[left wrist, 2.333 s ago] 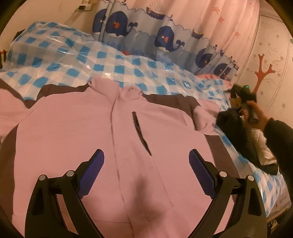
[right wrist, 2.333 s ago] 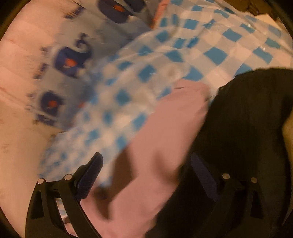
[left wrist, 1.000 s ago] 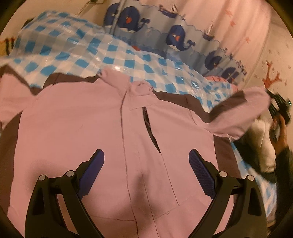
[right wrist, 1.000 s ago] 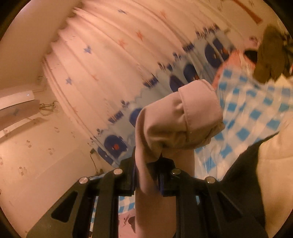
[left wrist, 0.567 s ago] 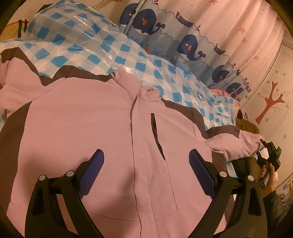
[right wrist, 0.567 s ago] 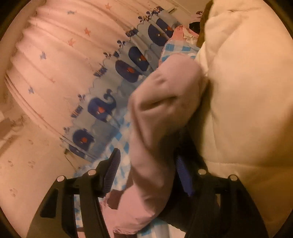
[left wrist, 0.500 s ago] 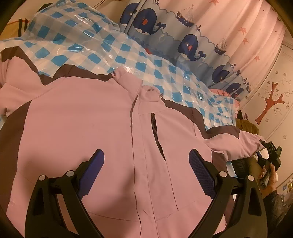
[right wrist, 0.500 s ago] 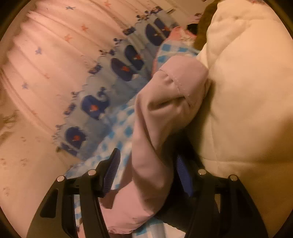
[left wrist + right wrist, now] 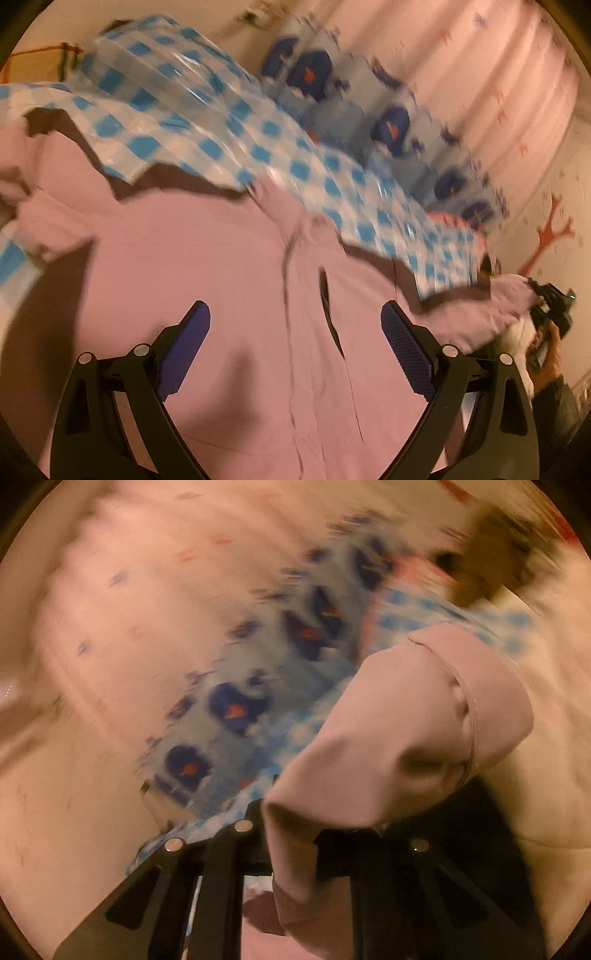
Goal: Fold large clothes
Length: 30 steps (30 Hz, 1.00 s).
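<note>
Jacket [image 9: 207, 280] lies face up on the checked sheet [image 9: 207, 122], and the change since half a second ago is at its right sleeve [image 9: 399, 746]: right gripper [image 9: 291, 843], jaws then still partly apart around the cuff, is now clamped on it, sleeve stretched out right, so I'd say the sleeve fold-in can start. Left gripper [image 9: 295, 343] hovers over the chest, jaws wide apart, holding nothing. Left view gives the whole jacket plus the right gripper [image 9: 550, 299] far right; only the right view shows the cuff pinched close up, with the whale curtain [image 9: 236, 709] blurred behind.
</note>
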Each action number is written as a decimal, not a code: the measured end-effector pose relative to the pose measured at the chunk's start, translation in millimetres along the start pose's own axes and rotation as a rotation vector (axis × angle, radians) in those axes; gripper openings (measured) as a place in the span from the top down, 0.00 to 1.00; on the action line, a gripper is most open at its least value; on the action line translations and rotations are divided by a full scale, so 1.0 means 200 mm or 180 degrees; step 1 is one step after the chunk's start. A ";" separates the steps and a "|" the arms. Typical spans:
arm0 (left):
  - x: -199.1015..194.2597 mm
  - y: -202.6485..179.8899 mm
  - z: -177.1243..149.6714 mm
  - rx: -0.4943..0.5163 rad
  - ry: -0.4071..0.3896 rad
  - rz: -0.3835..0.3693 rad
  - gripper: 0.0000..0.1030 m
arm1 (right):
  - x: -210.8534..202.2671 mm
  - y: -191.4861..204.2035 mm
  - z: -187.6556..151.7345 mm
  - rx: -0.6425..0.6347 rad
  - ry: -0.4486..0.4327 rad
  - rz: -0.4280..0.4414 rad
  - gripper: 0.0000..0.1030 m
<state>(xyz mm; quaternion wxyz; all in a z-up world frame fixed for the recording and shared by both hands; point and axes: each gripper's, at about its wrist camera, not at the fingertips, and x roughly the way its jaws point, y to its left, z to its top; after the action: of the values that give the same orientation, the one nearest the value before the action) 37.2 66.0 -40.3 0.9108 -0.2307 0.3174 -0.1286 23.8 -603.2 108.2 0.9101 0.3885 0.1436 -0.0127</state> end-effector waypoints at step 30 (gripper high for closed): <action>-0.60 0.94 0.35 -0.1793 -0.1254 0.0360 0.12 | 0.88 1.67 -2.43 -0.1870 0.3138 0.1272 0.21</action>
<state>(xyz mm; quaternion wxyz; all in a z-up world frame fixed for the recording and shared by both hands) 6.8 296.4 -23.9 0.8608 -0.4754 0.1708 0.0617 115.1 -9.2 -23.7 0.7903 0.1007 0.4700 0.3799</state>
